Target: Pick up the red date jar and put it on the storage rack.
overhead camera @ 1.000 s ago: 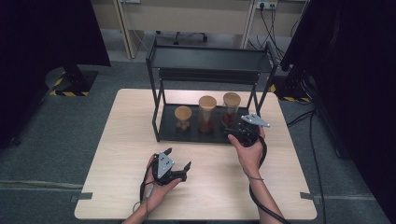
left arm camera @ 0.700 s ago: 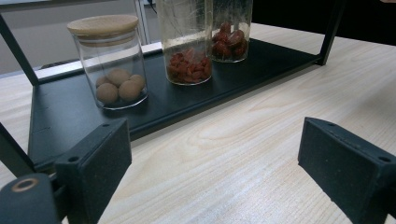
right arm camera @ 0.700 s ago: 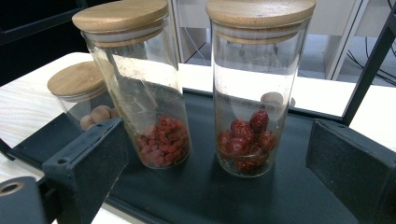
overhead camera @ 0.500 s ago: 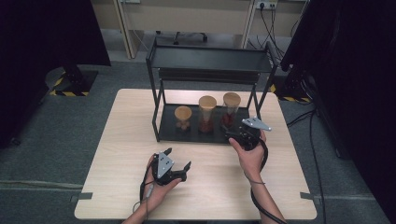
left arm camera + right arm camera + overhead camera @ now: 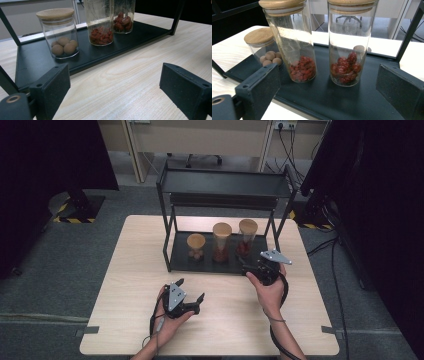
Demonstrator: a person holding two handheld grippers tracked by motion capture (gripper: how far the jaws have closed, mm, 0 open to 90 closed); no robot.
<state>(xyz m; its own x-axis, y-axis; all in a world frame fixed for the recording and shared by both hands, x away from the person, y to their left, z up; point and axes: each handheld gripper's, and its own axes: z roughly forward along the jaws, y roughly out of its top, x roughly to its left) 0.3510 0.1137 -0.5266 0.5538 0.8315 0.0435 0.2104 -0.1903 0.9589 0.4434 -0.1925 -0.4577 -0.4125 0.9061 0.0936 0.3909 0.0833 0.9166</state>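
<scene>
Now my right claw (image 5: 252, 268) hangs released at the front edge of the black rack (image 5: 176, 255), its jaws spread wide before two tall jars, one of small red berries (image 5: 294, 42) and one of dark red fruit (image 5: 348, 45). My left claw (image 5: 192, 295), also released, rests on the worktop (image 5: 135, 270), well apart from the short jar (image 5: 60, 35) of brown balls.

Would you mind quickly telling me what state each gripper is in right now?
Left gripper: open, holding nothing, above the bare table.
Right gripper: open, holding nothing, pointed at the two tall jars on the rack's bottom shelf.
</scene>
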